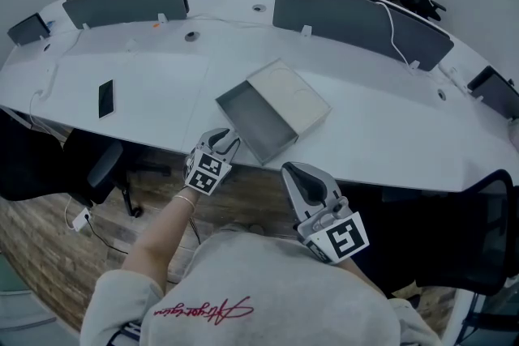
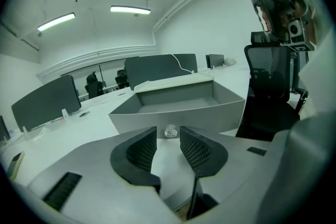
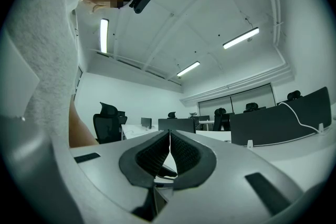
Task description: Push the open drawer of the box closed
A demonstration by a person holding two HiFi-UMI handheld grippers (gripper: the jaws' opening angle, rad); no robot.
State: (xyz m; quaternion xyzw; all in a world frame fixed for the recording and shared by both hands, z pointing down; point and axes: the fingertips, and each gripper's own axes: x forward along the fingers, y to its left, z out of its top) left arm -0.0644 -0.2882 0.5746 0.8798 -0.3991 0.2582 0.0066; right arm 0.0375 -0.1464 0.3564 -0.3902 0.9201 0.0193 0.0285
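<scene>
Head view: red curly writing (image 1: 203, 309) runs across the person's pale top, too loopy to read. The box (image 1: 300, 97) lies near the front edge of the white counter (image 1: 389, 126), its grey drawer (image 1: 259, 124) pulled out toward the person. The left gripper (image 1: 225, 139) sits just before the drawer front, fingers (image 2: 142, 149) apart, holding nothing. The right gripper (image 1: 293, 172) hangs off the counter, fingers (image 3: 184, 152) pressed together, empty. A dark phone (image 1: 106, 98) lies well to the left. Grey screens (image 1: 126, 0) stand behind.
</scene>
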